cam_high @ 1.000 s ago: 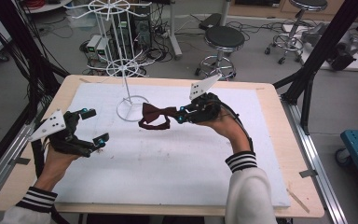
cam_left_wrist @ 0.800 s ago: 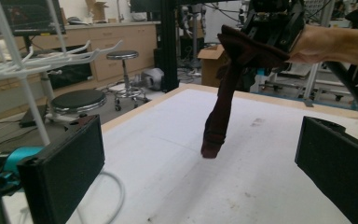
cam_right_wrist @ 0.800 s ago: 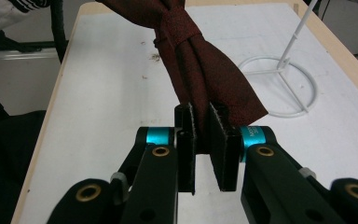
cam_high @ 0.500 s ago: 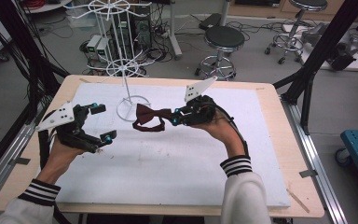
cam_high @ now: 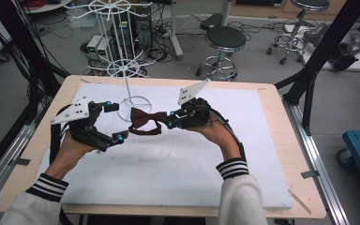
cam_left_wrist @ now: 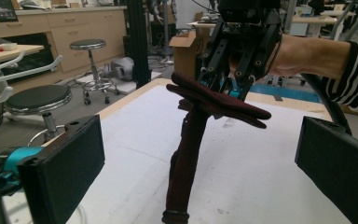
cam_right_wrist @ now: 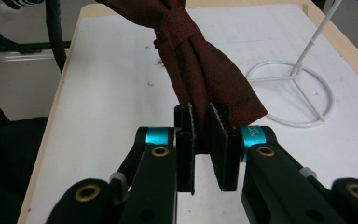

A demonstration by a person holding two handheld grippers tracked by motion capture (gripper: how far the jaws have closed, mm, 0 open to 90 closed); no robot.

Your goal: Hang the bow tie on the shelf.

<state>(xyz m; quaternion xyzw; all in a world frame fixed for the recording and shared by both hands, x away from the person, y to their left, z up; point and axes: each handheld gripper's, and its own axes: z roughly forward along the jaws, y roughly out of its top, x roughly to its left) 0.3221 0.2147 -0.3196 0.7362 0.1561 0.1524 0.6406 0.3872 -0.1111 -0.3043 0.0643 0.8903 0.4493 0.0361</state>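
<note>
A dark red bow tie [cam_high: 145,121] hangs just above the white board, and my right gripper [cam_high: 171,123] is shut on its right wing. In the right gripper view the pads [cam_right_wrist: 223,140] pinch the cloth of the bow tie [cam_right_wrist: 200,70]. My left gripper [cam_high: 116,122] stands open just left of the tie, jaws wide apart. In the left gripper view the bow tie [cam_left_wrist: 214,100] and its hanging strap sit between the open jaws of my left gripper [cam_left_wrist: 200,168] without touching them. The right gripper [cam_left_wrist: 230,88] holds it from behind.
A white wire display stand [cam_high: 126,82] rises from a ring base [cam_right_wrist: 326,93] at the board's far left, right behind the tie. The white board [cam_high: 178,173] lies on a wooden table [cam_high: 290,154]. Stools and cables stand on the floor beyond.
My left gripper has moved up and to the right, closer to the bow tie, still open. The right gripper with the tie has stayed almost where it was.
</note>
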